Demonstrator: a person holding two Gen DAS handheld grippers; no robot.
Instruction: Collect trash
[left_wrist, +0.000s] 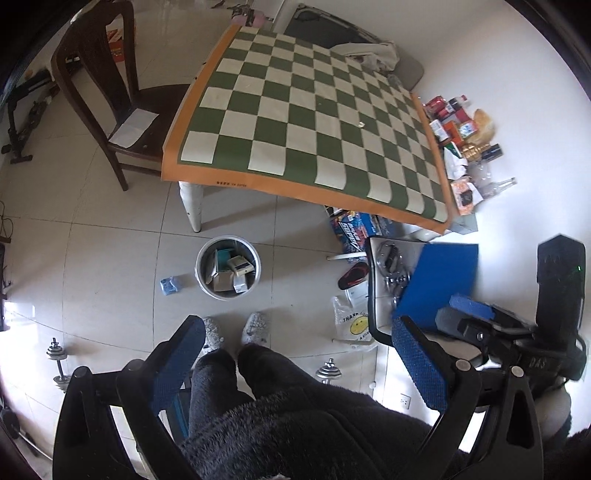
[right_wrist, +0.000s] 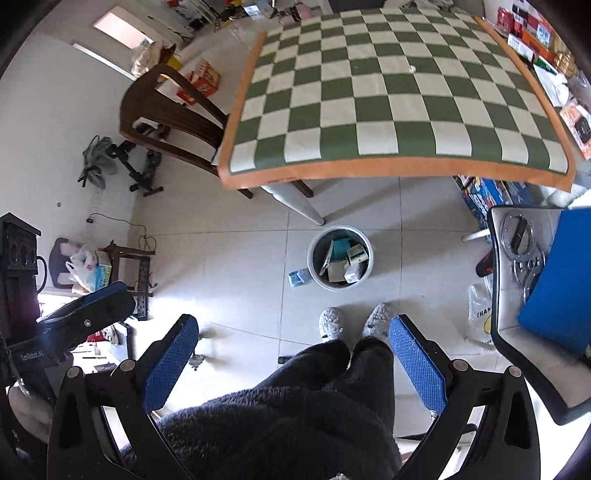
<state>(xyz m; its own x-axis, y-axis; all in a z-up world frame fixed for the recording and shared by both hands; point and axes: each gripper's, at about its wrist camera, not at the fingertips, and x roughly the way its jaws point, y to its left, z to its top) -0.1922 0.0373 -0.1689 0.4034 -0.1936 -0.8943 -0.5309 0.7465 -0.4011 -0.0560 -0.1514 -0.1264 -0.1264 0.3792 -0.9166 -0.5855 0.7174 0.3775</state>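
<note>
Pale floor tiles (left_wrist: 110, 258) carry the trash bin (left_wrist: 228, 268), full of small boxes (a blue scrap (left_wrist: 170, 285) lies just beside it), while the left gripper (left_wrist: 295, 363) and right gripper (right_wrist: 293, 360) both hang spread apart, holding nothing.

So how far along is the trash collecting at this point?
Mostly done, it seems. The bin on the floor already holds several small boxes, and the checkered table is nearly bare. Nothing is in hand: the left gripper and right gripper both have open, empty jaws. Left: a tiny white scrap on the table and a blue packet on the floor beside the bin.
</note>
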